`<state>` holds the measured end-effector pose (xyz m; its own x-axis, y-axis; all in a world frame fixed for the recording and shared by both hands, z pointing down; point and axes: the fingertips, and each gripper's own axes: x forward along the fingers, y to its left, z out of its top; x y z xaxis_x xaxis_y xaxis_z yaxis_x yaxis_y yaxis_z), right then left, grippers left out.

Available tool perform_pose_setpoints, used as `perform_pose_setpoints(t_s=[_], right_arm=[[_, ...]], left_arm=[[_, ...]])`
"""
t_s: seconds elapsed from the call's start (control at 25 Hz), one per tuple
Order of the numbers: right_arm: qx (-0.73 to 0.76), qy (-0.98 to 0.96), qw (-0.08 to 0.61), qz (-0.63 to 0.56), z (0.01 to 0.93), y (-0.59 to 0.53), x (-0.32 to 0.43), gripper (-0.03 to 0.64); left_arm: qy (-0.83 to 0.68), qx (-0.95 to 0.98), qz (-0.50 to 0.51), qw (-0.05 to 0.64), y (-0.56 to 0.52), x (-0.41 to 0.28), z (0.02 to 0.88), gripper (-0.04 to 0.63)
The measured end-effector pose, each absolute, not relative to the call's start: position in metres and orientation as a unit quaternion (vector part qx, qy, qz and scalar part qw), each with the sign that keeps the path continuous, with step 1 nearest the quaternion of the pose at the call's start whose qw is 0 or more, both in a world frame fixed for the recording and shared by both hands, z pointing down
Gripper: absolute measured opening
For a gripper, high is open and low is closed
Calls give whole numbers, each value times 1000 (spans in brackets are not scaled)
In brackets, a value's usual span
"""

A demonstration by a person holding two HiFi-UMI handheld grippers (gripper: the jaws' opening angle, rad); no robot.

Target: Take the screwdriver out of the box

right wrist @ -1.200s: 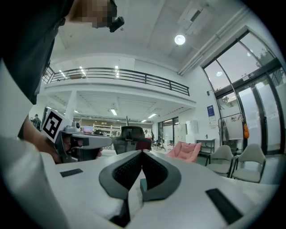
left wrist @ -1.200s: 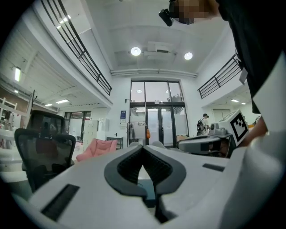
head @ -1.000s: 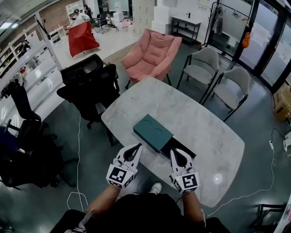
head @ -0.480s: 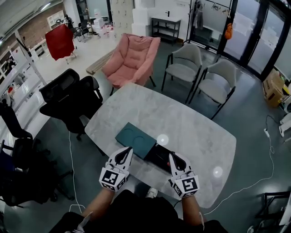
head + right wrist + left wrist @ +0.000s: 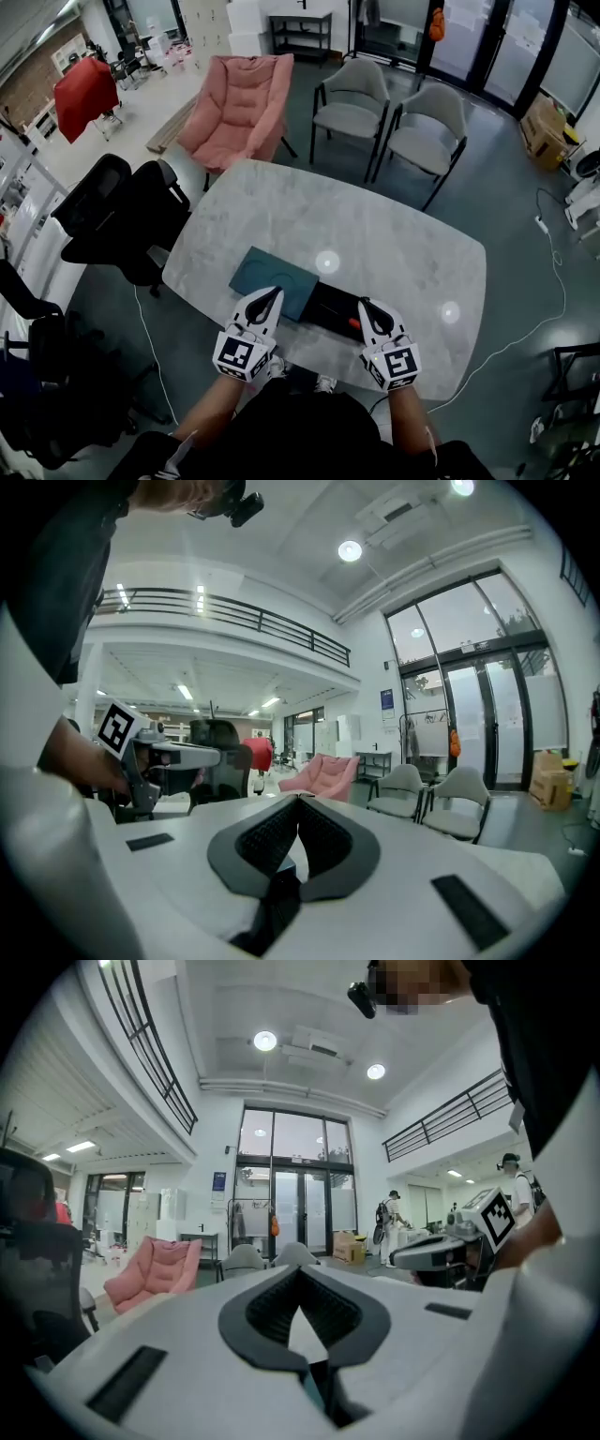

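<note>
On the marble table (image 5: 394,244) lies a black box (image 5: 328,306) with its teal lid (image 5: 267,272) slid off to the left. A small red-orange piece (image 5: 353,323), probably the screwdriver's handle, shows at the box's near right end. My left gripper (image 5: 274,293) is shut, its tip at the lid's near edge. My right gripper (image 5: 363,304) is shut and empty, its tip just right of the red piece. In the left gripper view the left gripper (image 5: 300,1275) has its tips together. The right gripper (image 5: 298,802) looks the same in the right gripper view.
A pink armchair (image 5: 239,98) and two grey chairs (image 5: 349,103) (image 5: 427,131) stand beyond the table. Black office chairs (image 5: 117,211) crowd its left side. A white cable (image 5: 553,281) runs over the floor at right. I stand at the table's near edge.
Both grippers have moved forward and down to the box, still shut. The head view has swung, so the table and box now lie lower and more central.
</note>
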<state>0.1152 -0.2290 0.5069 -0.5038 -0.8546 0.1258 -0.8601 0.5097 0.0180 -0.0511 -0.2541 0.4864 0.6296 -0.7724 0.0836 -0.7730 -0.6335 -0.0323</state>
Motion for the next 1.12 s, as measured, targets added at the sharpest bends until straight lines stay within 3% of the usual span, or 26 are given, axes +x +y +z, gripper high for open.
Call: perform_pose_setpoints(t_s=[0.2,0.8,0.92,1.12], right_arm=[[510,-852,114,23,533,-239,120,23],[404,-817,399,99,686,-226,132,27],[367,-812,435,130,708,-220,131,114],[333,-792,490,146,736,-217,124,150]], left_arm=[[-387,920,56,9,-267,-41,505,3],[-347,934,75,47,-271,-39,533,3],[-349,932,73,56,-271,-42,536,5],[-346,934,62,60,-274,-38,535,5]])
